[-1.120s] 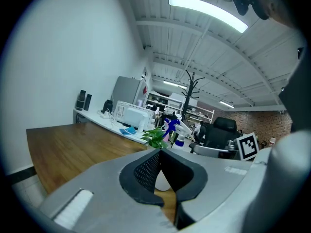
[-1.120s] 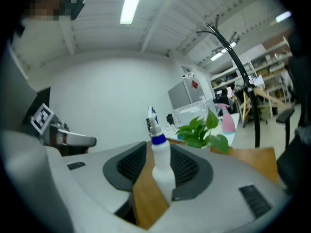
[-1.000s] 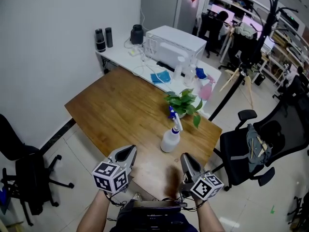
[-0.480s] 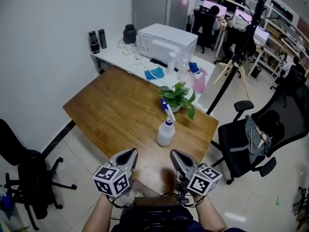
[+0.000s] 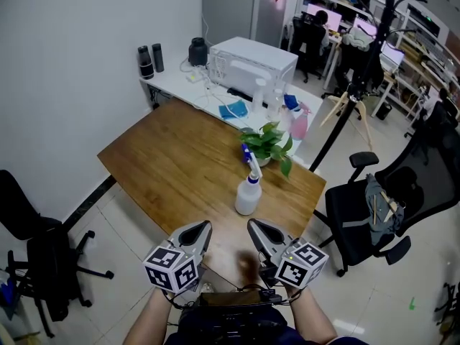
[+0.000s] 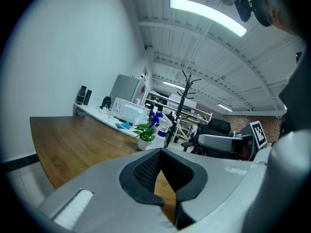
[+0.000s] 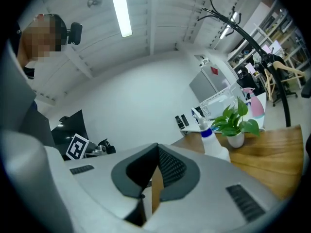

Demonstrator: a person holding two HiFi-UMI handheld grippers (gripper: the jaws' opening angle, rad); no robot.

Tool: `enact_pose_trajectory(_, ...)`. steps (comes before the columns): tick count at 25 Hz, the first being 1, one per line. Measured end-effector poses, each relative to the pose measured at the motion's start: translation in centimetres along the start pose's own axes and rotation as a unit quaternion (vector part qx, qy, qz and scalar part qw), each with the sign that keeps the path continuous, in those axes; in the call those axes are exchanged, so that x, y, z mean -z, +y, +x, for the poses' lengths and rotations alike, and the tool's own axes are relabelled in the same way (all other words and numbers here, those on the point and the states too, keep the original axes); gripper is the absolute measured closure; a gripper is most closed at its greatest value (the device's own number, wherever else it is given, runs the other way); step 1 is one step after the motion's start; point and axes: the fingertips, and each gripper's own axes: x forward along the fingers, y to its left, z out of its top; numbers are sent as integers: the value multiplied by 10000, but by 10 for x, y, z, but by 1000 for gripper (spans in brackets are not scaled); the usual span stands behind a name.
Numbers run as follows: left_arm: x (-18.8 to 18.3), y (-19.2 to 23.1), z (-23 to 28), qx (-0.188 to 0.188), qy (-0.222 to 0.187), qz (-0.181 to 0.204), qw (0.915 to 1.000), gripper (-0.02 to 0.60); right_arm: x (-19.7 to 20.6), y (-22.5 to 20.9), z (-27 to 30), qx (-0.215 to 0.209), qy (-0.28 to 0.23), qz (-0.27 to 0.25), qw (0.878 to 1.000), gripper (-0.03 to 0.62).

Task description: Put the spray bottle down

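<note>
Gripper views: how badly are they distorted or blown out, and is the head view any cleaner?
Left gripper view: strong fisheye bend, black vignette corners, ceiling light strip blown out. Right gripper view: same fisheye and vignette, ceiling lamp glaring. Head view: even light, sharp on the spray bottle, straighter lines.

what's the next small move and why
Probably just pull both grippers away to rest: the spray bottle already stands upright on the table, and the left gripper and right gripper are both shut and empty.
</note>
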Motion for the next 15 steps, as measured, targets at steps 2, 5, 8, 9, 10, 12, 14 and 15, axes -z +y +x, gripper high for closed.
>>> enact_pose_trajectory(2, -3, -3, 1, 11, -27, 36, 10000, 572, -3, 2, 1, -37, -6, -55, 10000, 591)
enact_pose_trajectory(5, -5, -7, 0, 12, -64, 71, 10000, 572, -5, 6, 3, -93, 0, -128, 9999, 591)
enact_pose_trajectory(8, -5, -8, 0, -6, -84, 83, 9999, 572, -6, 8, 5, -127, 21, -208, 9997, 591)
enact_pose_trajectory(9, -6, -8, 0, -12, -89, 88, 9999, 572, -7, 8, 5, -135, 26, -231, 9996, 591)
enact_pose_trajectory(10, -6, -9, 0, -17, -96, 93, 9999, 572, -7, 9, 5, -142, 26, -248, 9996, 591)
enact_pose_trajectory(12, -7, -10, 0, -20, -106, 102, 9999, 572, -9, 9, 5, -152, 14, -263, 9995, 591)
enact_pose_trajectory(14, -7, -12, 1, -14, -106, 110, 9999, 572, -10, 9, 4, -159, -2, -271, 9995, 591)
enact_pose_trajectory(15, -6, -13, 1, -9, -105, 113, 9999, 572, -11, 9, 4, -163, -6, -282, 9995, 591)
